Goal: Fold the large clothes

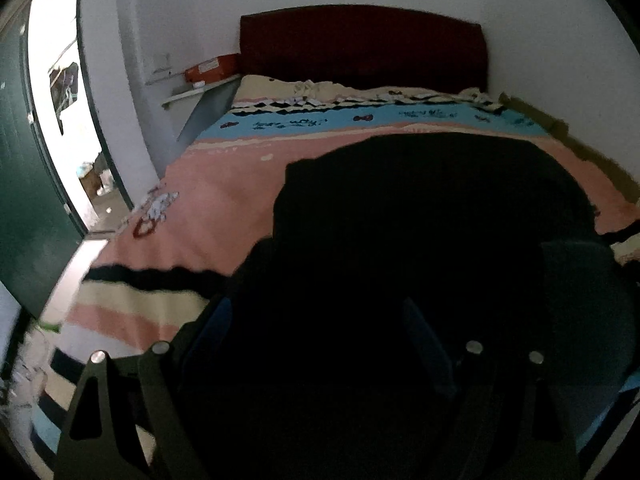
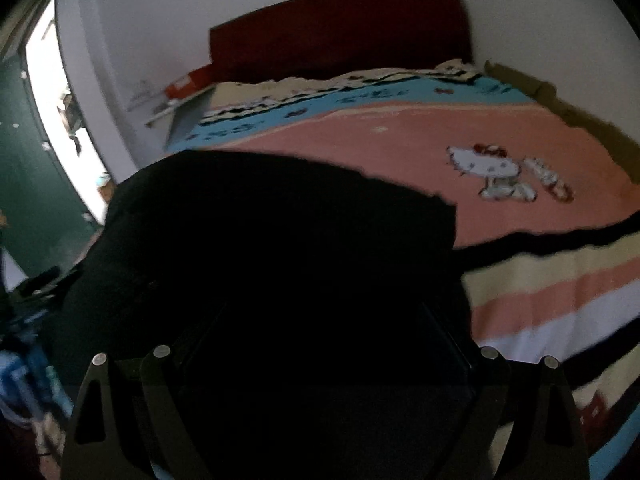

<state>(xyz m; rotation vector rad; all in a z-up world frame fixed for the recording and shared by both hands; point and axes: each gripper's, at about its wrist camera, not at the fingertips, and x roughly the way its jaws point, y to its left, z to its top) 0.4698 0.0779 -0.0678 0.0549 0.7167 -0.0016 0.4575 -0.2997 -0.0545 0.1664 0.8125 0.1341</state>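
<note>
Left wrist: black garment (image 1: 420, 208) on pink bedspread (image 1: 224, 184) swallows both claws (grip impossible to tell).

Bed (image 1: 224, 184): dark red headboard (image 1: 362, 46) against the white wall. Covered by a blanket (image 2: 400, 136) of pink ground with blue, cream and black bands and a cartoon cat motif (image 2: 490, 172). One black garment (image 1: 432, 208) lies spread on the blanket, toward the near end.
</note>
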